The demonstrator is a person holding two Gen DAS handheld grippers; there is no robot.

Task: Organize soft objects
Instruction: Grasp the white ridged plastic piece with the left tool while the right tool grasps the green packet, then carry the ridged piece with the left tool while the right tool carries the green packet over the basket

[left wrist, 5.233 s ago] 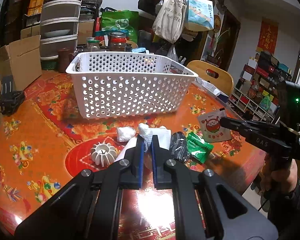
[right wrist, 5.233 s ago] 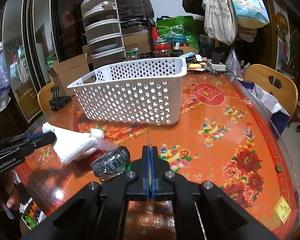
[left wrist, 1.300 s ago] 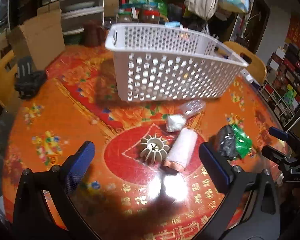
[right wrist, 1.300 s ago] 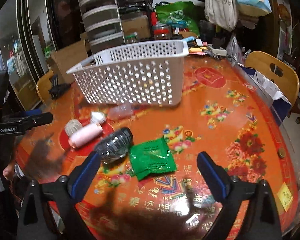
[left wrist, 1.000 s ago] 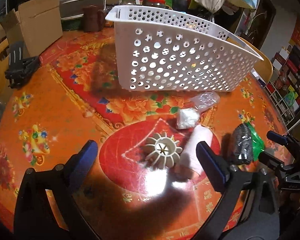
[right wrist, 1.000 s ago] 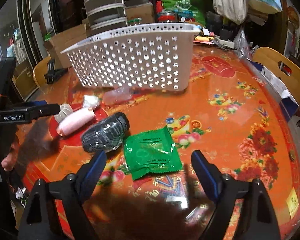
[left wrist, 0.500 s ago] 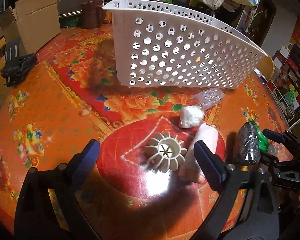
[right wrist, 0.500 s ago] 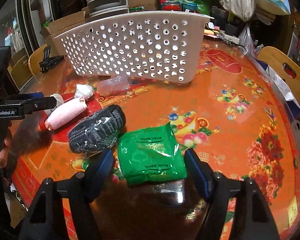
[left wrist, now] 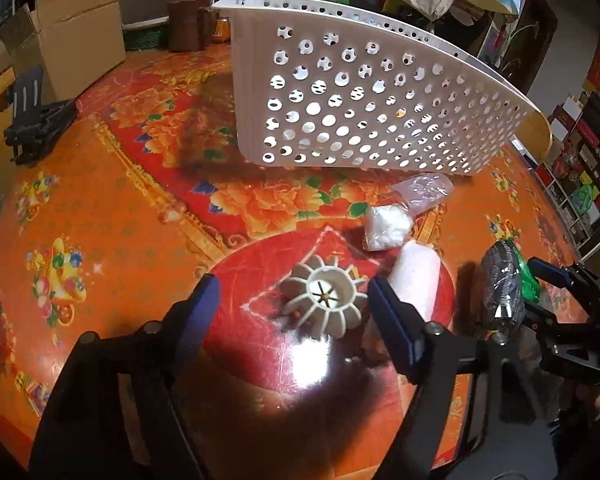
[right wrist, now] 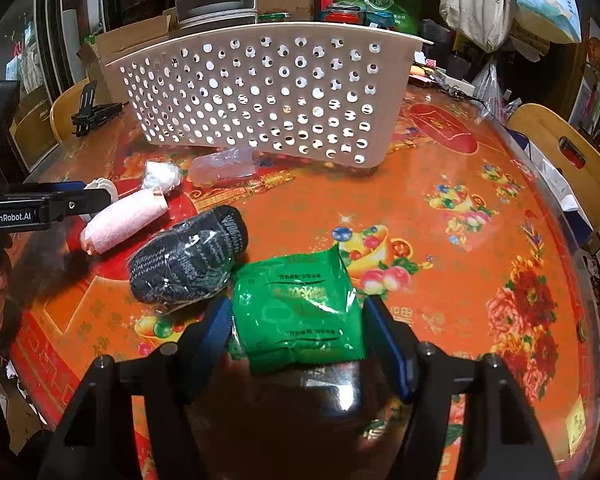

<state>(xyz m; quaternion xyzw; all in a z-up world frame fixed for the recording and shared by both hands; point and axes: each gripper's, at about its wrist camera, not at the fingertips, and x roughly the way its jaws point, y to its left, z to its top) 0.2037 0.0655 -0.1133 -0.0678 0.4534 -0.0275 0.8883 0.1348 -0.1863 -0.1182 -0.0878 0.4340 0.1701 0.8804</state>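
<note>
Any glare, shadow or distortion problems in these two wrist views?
Left wrist: lamp glare on the table below the ribbed white piece; basket rim bowed by fisheye. Right wrist: dark gripper shadow under the green packet; corners vignetted black.

Both grippers have opened and dropped toward the desk: the left gripper point(left wrist: 292, 300) now brackets the ribbed white piece point(left wrist: 326, 296), the right gripper point(right wrist: 300, 324) the green packet point(right wrist: 300, 308).
</note>
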